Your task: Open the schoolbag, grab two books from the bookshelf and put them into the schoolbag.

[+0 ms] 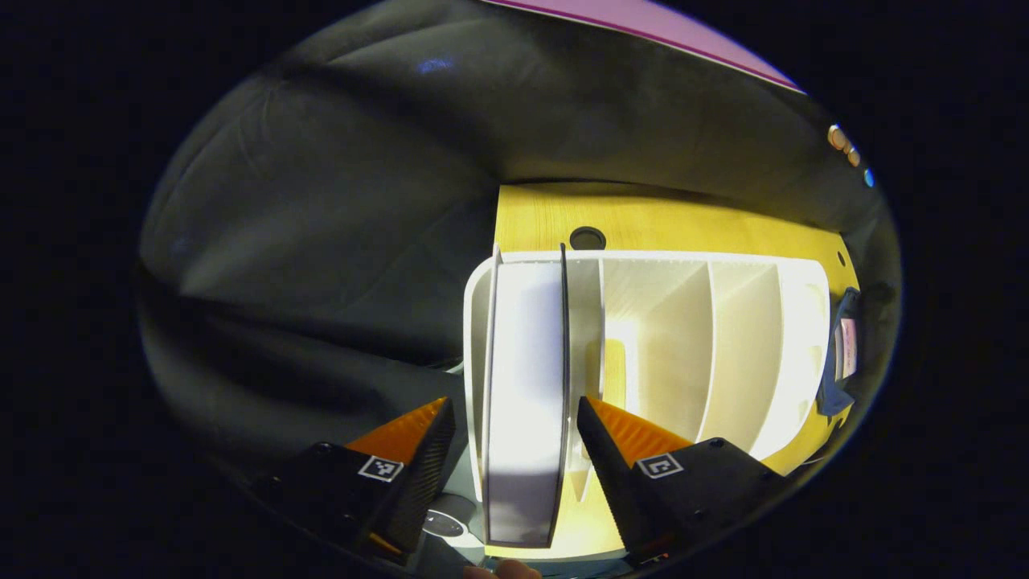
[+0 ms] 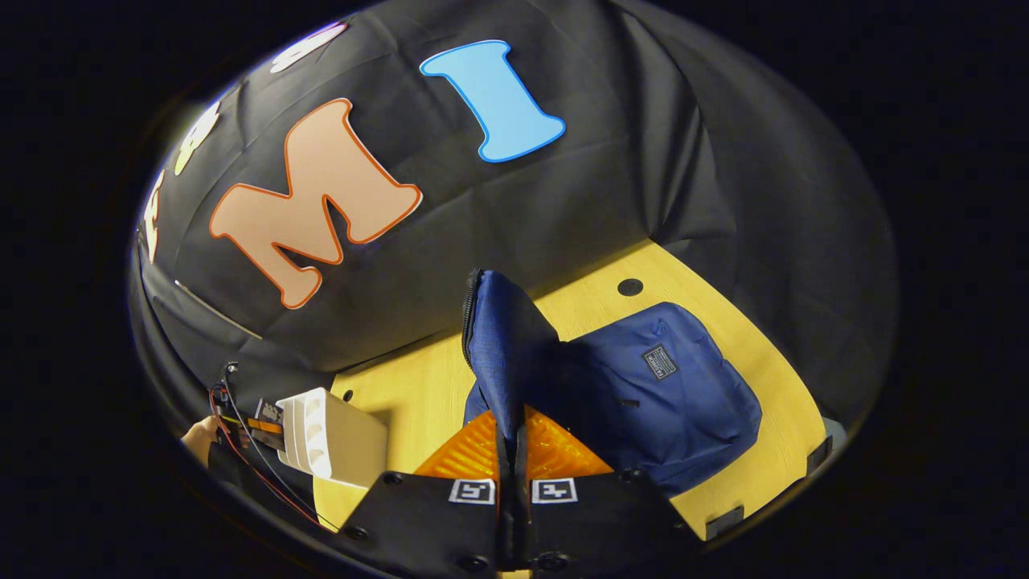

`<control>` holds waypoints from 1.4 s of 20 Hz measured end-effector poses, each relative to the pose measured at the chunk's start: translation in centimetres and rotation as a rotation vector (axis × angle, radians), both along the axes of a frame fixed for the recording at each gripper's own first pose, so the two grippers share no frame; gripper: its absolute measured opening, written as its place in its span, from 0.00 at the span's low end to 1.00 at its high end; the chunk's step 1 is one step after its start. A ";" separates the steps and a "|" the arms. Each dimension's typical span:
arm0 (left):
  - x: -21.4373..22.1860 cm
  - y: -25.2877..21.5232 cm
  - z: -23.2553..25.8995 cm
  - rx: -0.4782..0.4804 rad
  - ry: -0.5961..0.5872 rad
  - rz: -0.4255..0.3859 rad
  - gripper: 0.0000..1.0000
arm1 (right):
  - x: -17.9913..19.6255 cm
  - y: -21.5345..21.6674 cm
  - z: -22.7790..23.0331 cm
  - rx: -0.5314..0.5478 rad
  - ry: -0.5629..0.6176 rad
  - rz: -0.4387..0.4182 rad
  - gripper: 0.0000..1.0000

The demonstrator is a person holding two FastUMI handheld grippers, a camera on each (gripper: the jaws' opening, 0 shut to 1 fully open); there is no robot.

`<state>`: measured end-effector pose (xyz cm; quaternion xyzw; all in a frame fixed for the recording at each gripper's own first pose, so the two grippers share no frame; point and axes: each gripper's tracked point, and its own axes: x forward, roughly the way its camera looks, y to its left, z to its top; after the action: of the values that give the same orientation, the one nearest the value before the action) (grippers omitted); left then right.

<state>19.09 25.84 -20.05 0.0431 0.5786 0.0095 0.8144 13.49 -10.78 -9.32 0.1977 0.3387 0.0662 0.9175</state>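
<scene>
Black cloth drapes the booth all round, and a yellow wooden surface [image 1: 667, 221] runs beneath everything. Starting with the left gripper view: the left gripper [image 1: 514, 438] is spread wide, its fingers [image 1: 418, 450] apart on either side of a book [image 1: 526, 386] that stands upright in the near end slot of the white bookshelf [image 1: 792, 265]. Neither finger touches the book yet; it sits in the gap between them, page edges facing the camera, a thin dark cover along its right side. Beyond the right finger, the bookshelf's other slots run off to the right, dividers upright. Far right of that, past the bookshelf's end, a bit of the blue schoolbag [image 1: 836, 378] peeks in at the edge.

Over to the right gripper view: down at the lower left sits the white bookshelf [image 2: 338, 438] on the surface [image 2: 418, 386], with a hand [image 2: 197, 438] and the other gripper, trailing red and black wires, just beside it. Dead centre, the right gripper [image 2: 511, 450] is clamped tight on a flap [image 2: 502, 346] of the schoolbag, holding that blue fabric up, both fingers pressing it. To the right of the gripper, the schoolbag [image 2: 667, 402] body lies flat on the surface.
</scene>
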 end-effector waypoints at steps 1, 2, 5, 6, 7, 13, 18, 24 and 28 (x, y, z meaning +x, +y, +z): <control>0.1 0.1 -0.3 0.013 0.018 0.003 0.87 | 0.0 0.0 0.0 0.000 -0.001 0.000 0.03; 0.2 0.1 -0.9 0.018 0.034 0.007 0.86 | -0.1 0.0 -0.1 -0.001 -0.001 0.002 0.04; -0.1 -0.2 -1.0 0.006 0.082 -0.009 0.71 | 0.0 -0.2 0.0 0.000 -0.003 -0.001 0.04; 0.0 0.1 -1.3 0.022 0.091 -0.010 0.74 | 0.0 -0.3 -0.1 0.001 -0.004 -0.002 0.04; 0.0 0.0 -0.8 0.015 0.099 -0.006 0.59 | 0.1 -0.3 -0.1 0.002 -0.004 -0.002 0.04; -0.9 -1.5 -1.2 -0.026 0.146 0.001 0.37 | 0.2 -0.3 -0.2 0.002 -0.007 0.005 0.04; -0.8 -1.2 -0.5 -0.013 0.126 -0.008 0.36 | 0.3 -0.4 -0.3 0.010 -0.007 0.009 0.04; -1.7 -0.7 3.9 0.010 0.063 -0.032 0.36 | 0.5 -0.3 -0.4 0.011 -0.007 0.019 0.04; -2.3 -0.2 6.8 0.014 0.009 -0.048 0.36 | 0.5 -0.4 -0.2 0.012 -0.008 0.023 0.04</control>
<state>16.75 25.61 -13.24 0.0627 0.5808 -0.0062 0.8116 13.99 -11.15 -9.56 0.1990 0.3370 0.0792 0.9168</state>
